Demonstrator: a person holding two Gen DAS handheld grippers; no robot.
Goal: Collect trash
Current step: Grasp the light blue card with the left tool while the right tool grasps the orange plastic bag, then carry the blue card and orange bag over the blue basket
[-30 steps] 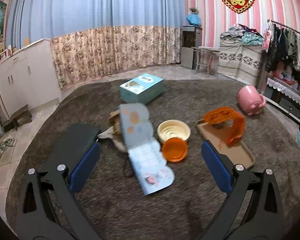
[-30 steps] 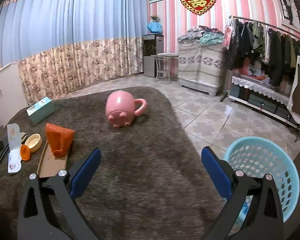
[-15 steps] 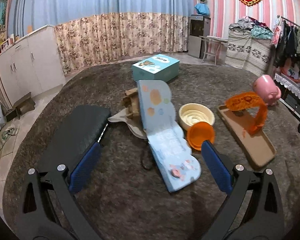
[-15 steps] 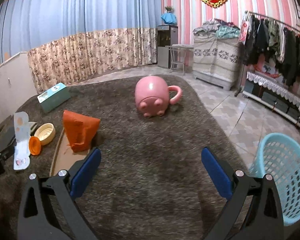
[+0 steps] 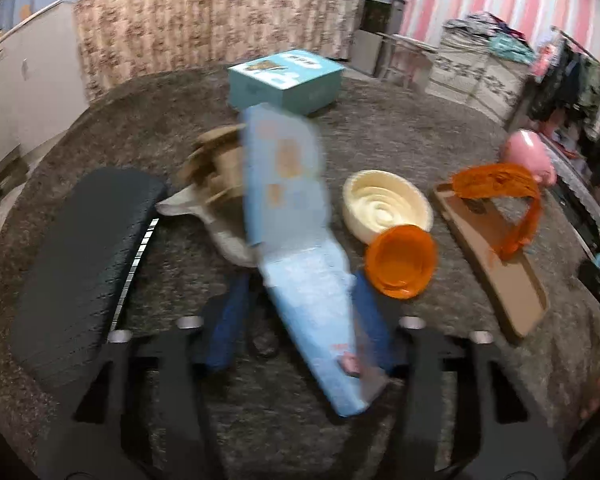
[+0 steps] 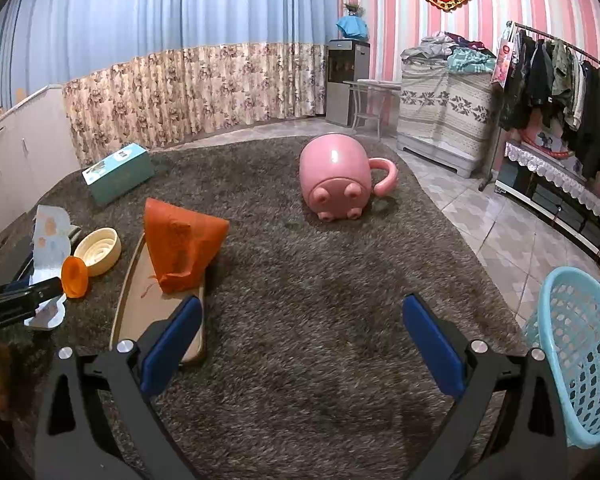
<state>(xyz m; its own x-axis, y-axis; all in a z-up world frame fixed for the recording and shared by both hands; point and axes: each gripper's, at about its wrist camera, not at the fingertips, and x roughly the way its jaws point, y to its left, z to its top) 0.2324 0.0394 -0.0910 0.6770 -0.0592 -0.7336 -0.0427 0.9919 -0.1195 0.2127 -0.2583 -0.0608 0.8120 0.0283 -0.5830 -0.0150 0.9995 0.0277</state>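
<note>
A long light-blue paper package [image 5: 300, 240] lies bent on the brown carpet [image 5: 380, 128], and its near end runs between the fingers of my left gripper [image 5: 300, 322]. Those jaws are closing. The right pad sits at the package's edge, while a gap still shows at the left pad [image 5: 228, 320]. The picture is blurred. An orange lid [image 5: 400, 264] leans on a cream bowl [image 5: 386, 204] just right of the package. My right gripper [image 6: 300, 336] hangs open over bare carpet [image 6: 320, 280], with nothing between its fingers. An orange bag [image 6: 180, 240] stands on a cardboard tray [image 6: 140, 312] to its left.
A light-blue laundry basket [image 6: 580, 352] stands on the tiles at the right. A pink pig mug [image 6: 336, 176] lies on the carpet. A teal box [image 5: 284, 80] sits behind. A black flat case [image 5: 84, 256] and crumpled cardboard [image 5: 216, 164] lie left of the package.
My left gripper has come down and forward onto the blue package, and its fingers have drawn in around it. The right gripper has swung left, so the orange bag and tray are nearer.
</note>
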